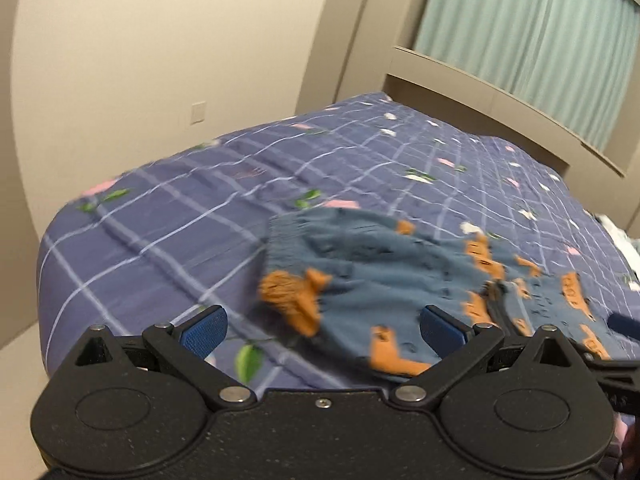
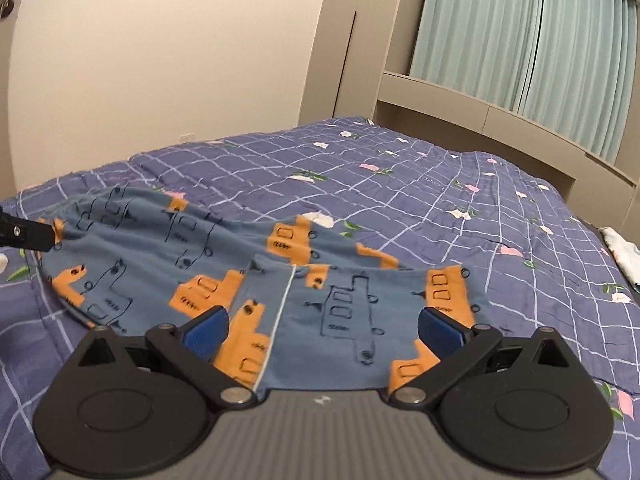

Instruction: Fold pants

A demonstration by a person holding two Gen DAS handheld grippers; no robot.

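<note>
Small blue pants point(image 1: 380, 272) with orange blocks and dark line drawings lie on the bed, their gathered waistband toward the left. My left gripper point(image 1: 323, 328) is open just above their near edge, its right finger over the cloth and nothing pinched. The left wrist view is blurred. In the right wrist view the pants point(image 2: 160, 256) spread from the left toward the middle, with a layer folded over at the front that shows a white seam. My right gripper point(image 2: 324, 330) is open over that front layer. A black part of the left gripper point(image 2: 28, 236) shows at the pants' left end.
The bed carries a purple checked quilt point(image 2: 400, 184) with small flowers. A beige headboard shelf point(image 2: 480, 112) and a pale green curtain point(image 2: 520, 40) stand behind it. White cloth point(image 2: 624, 256) lies at the bed's right edge. A bare wall point(image 1: 160, 60) is on the left.
</note>
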